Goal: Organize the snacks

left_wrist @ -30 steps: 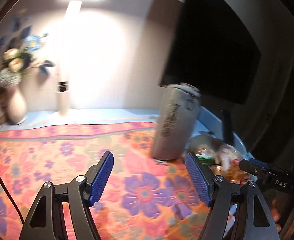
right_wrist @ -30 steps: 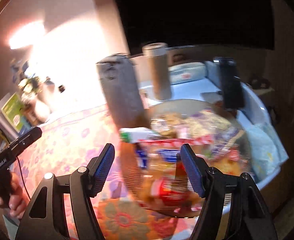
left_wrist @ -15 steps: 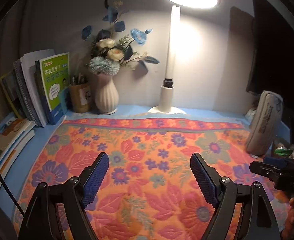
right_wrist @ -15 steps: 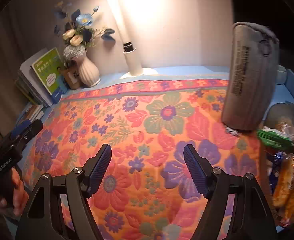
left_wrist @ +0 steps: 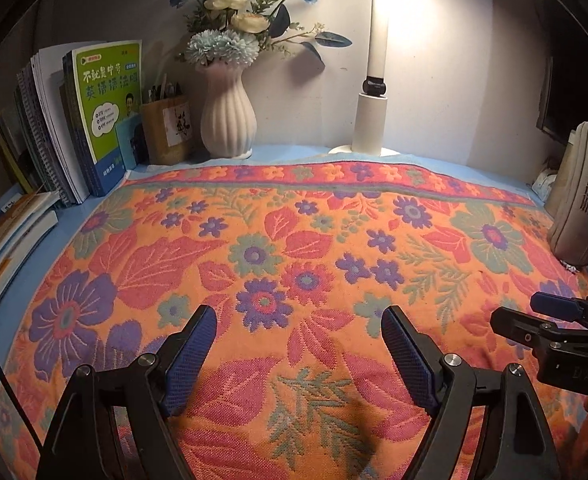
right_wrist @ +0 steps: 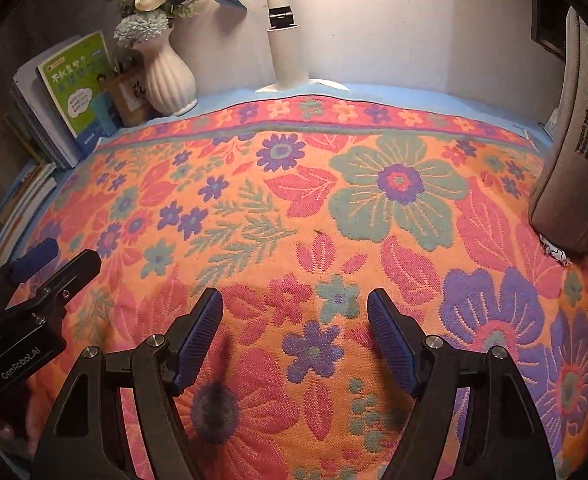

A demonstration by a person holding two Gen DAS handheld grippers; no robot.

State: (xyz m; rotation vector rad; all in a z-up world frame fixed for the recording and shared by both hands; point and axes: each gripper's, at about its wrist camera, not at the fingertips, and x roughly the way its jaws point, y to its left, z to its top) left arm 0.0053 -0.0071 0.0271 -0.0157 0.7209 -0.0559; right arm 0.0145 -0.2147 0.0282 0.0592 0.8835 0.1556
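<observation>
Far left, held flowers in a white vase (left_wrist: 227, 120) beside a pen cup (left_wrist: 166, 128). Lay floral cloth (left_wrist: 294, 240) under both grippers, left gripper (left_wrist: 298, 354) and right gripper (right_wrist: 294, 334) spread, empty. Had swung away from snacks, now unseen; grey pouch (left_wrist: 582, 196) right.
</observation>
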